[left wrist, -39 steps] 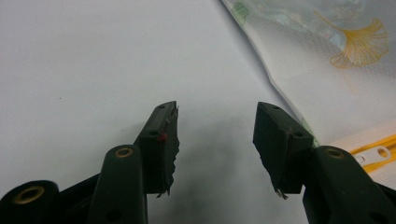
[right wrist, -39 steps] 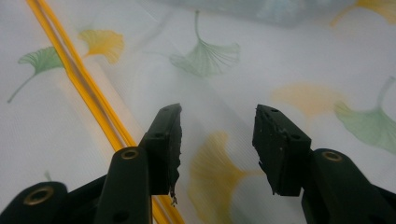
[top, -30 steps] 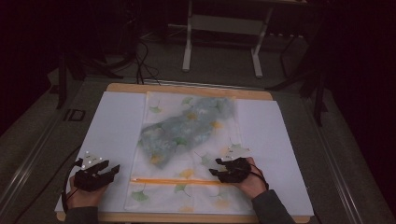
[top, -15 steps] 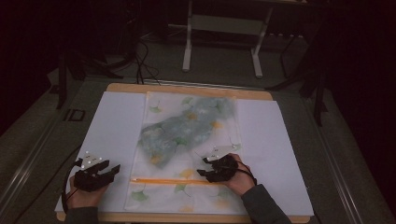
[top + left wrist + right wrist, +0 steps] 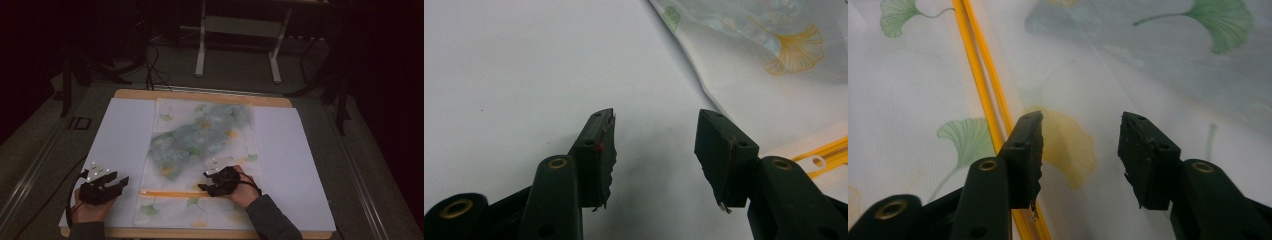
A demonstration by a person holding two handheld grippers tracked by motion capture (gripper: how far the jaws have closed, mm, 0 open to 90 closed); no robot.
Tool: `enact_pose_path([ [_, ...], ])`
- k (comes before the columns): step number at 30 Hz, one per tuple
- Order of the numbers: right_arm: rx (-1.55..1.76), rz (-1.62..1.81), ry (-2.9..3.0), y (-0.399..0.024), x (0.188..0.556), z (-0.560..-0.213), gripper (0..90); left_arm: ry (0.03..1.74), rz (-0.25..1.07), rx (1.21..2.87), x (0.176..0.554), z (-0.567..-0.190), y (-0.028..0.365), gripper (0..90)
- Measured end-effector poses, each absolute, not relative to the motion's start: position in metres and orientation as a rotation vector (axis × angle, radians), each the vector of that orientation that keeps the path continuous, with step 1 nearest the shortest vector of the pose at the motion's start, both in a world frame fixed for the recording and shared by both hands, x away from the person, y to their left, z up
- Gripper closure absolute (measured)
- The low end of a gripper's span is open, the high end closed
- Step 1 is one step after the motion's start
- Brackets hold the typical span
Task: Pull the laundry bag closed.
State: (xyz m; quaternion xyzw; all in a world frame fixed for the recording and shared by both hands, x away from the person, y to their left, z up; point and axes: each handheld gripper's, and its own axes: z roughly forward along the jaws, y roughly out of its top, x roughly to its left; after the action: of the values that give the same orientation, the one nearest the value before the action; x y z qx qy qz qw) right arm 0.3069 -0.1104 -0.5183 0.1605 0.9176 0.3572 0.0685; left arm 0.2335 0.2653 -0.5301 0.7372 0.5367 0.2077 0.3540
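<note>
1. One translucent zip bag (image 5: 202, 165) printed with ginkgo leaves lies flat along the middle of the surface (image 5: 295, 165), its orange zip strip (image 5: 172, 193) running across near the person's end; a crumpled greyish-green item (image 5: 200, 135) shows through its far half.
2. In the right gripper view the bag's film looks thin and finely ribbed, with green and yellow leaves, and the zip strip (image 5: 985, 95) reads as two parallel orange ridges.
3. The right hand-held gripper (image 5: 210, 187) hovers over the bag just beside the zip strip; its jaws have just been closing a little yet stand wide apart, with nothing pressed between them.
4. The left hand-held gripper (image 5: 120, 182) rests on the bare white surface just off the bag's left edge, jaws apart and empty; the left gripper view shows the bag's edge (image 5: 744, 100) close to its right jaw.
5. The step in hand appears to be taking hold at the zip. To do it well, the right jaws should likely straddle both ridges squarely, and the left should pin the near corner so the slippery film does not slide or bunch.
</note>
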Motion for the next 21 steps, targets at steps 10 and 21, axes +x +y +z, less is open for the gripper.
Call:
enact_pose_path([
  [10, 0.411, 1.073, 2.791, -0.086, 0.304, -0.522, 57.8, 1.385, 0.529, 1.906, 0.233, -0.530, 0.266, 50.9],
  [21, 0.345, 1.091, 2.814, -0.060, 0.298, -0.525, 64.0, 1.377, 0.519, 1.916, 0.234, -0.529, 0.265, 51.4],
])
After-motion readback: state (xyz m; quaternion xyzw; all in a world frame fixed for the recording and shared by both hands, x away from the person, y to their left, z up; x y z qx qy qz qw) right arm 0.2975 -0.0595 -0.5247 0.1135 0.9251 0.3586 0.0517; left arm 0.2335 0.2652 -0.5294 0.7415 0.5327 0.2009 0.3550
